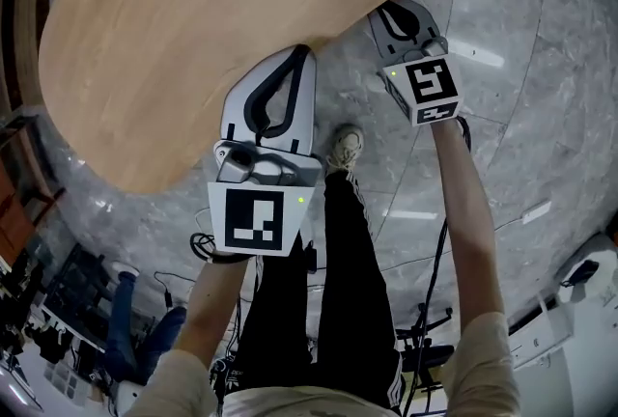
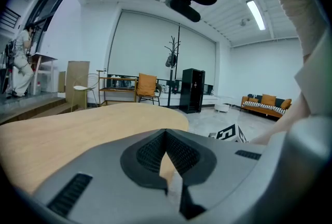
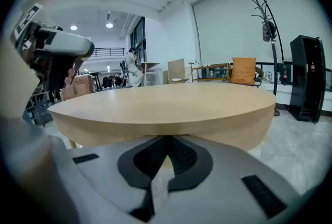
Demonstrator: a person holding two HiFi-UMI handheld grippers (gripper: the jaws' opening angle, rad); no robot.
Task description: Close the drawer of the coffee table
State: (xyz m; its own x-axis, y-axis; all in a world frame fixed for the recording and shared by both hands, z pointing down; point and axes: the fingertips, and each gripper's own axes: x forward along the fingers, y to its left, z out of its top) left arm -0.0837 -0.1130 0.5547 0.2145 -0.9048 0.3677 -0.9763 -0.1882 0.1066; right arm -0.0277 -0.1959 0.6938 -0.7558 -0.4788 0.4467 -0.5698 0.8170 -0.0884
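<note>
The coffee table [image 1: 193, 39] has a light wooden oval top that fills the upper left of the head view. No drawer shows in any view. My left gripper [image 1: 303, 50] is over the table's near edge with its jaws together and nothing between them. The left gripper view shows its tips [image 2: 166, 132] above the tabletop [image 2: 78, 129]. My right gripper [image 1: 386, 8] is just off the table's right edge, also shut and empty. In the right gripper view it [image 3: 167, 137] faces the table's rounded side [image 3: 166, 124] at close range.
The person's dark trouser leg and shoe [image 1: 345, 150] stand on the grey marble floor [image 1: 521, 116] between the arms. Further off are an orange chair [image 2: 147, 85], a black cabinet [image 2: 192, 91], a coat stand [image 3: 267, 26] and a sofa [image 2: 264, 102].
</note>
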